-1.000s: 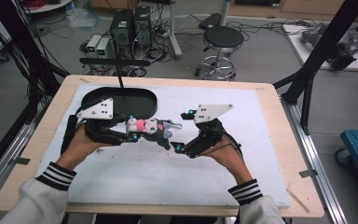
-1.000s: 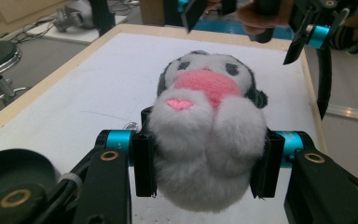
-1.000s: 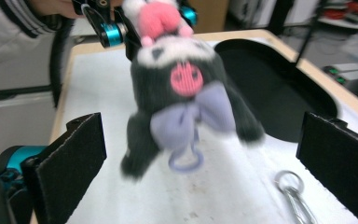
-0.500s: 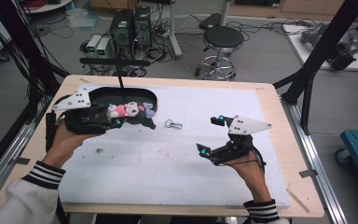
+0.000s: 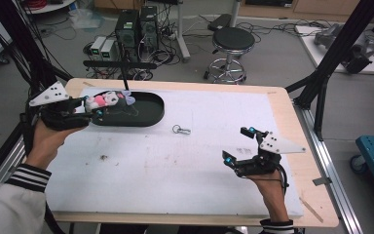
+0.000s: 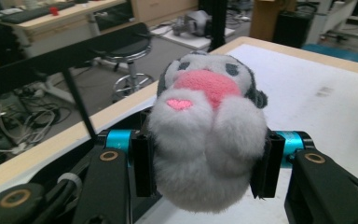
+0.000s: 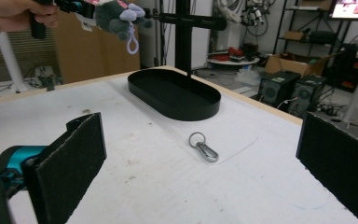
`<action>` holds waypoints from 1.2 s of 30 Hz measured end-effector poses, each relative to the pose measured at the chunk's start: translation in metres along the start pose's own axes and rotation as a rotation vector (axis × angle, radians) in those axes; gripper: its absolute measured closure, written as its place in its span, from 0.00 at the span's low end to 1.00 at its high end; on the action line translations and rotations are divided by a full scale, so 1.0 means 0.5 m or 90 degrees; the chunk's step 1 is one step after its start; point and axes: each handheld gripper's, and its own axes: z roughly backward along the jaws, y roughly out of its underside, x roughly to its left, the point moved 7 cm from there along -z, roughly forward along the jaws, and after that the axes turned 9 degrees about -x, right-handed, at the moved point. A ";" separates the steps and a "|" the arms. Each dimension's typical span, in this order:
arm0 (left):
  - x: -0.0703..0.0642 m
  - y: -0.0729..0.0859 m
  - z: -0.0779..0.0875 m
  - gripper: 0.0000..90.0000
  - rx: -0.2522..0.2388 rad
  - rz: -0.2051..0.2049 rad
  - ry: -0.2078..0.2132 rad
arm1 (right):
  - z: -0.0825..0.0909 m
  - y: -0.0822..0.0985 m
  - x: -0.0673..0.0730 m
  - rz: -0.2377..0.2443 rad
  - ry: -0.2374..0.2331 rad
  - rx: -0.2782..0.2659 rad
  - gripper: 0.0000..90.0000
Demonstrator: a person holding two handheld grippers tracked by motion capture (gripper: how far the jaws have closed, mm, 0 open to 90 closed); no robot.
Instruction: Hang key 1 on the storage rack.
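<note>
Leftward goes the left claw (image 5: 93, 110), carrying the grey-and-pink plush toy (image 5: 108, 99) from table centre to above the black oval tray (image 5: 148, 113), pads squeezing both sides. Right claw (image 5: 237, 145) has pulled back near the table's right edge, gaping wide, empty. Its view reveals the silver metal keyring clip (image 7: 203, 147) lying on open white table (image 5: 175, 175).

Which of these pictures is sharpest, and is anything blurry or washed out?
Left gripper view: the plush toy between the jaws is crisp, the room behind soft. Right gripper view: the metal clip and black tray are fairly sharp, the near jaw pads blurred, a bright screen glares top right. High view: even light, faint shadows, slightly grainy.
</note>
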 end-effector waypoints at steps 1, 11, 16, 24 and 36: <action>0.006 0.000 0.002 0.59 0.000 -0.001 -0.010 | 0.005 0.002 -0.002 0.003 0.008 -0.007 0.01; 0.065 -0.005 0.025 0.59 0.004 0.000 -0.076 | 0.031 0.027 -0.014 0.008 0.056 -0.037 0.01; 0.093 -0.005 0.040 0.59 0.003 0.001 -0.105 | 0.040 0.039 -0.018 -0.002 0.072 -0.044 0.01; 0.137 -0.012 0.055 0.59 -0.004 0.008 -0.149 | 0.051 0.057 -0.018 0.021 0.102 -0.052 0.01; 0.197 -0.022 0.069 0.59 -0.002 0.006 -0.206 | 0.076 0.072 -0.028 0.007 0.134 -0.079 0.01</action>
